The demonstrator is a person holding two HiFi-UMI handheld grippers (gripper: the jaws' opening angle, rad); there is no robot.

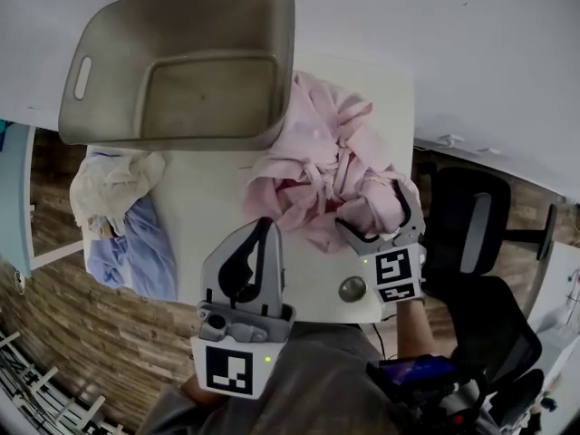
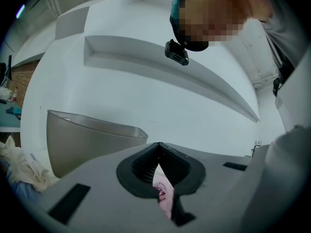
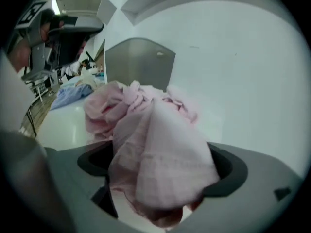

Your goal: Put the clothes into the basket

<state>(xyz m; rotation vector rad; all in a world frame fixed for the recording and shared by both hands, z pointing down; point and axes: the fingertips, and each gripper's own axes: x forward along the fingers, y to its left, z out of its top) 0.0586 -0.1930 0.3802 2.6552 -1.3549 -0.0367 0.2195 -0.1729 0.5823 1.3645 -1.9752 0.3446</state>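
In the head view, the main risk is a weak bite: the right gripper (image 1: 376,211) stands with jaws wide apart around one fold at the near right edge of the pink cloth (image 1: 317,152). If it shuts on that fold alone, the rest of the pile may trail and slide off the desk (image 1: 199,207) at its right edge on the way to the basket (image 1: 109,62). The basket sits at the far left corner, well apart. The left gripper (image 1: 265,225), jaws together, points at the pile's near left side, its hand low at the near edge. More clothes (image 1: 118,207) hang over the left edge and could slip down. In the left gripper view, the left gripper (image 2: 158,145) tips meet. A strip of pink cloth (image 2: 163,193) shows through the slit, probably lying beyond it rather than pinched. The basket (image 2: 87,144) is ahead to the left. In the right gripper view, the pink cloth (image 3: 160,144) lies heaped between the spread jaws of the right gripper (image 3: 160,174), not pressed. The basket (image 3: 141,62) stands far behind, so the carry looks long.
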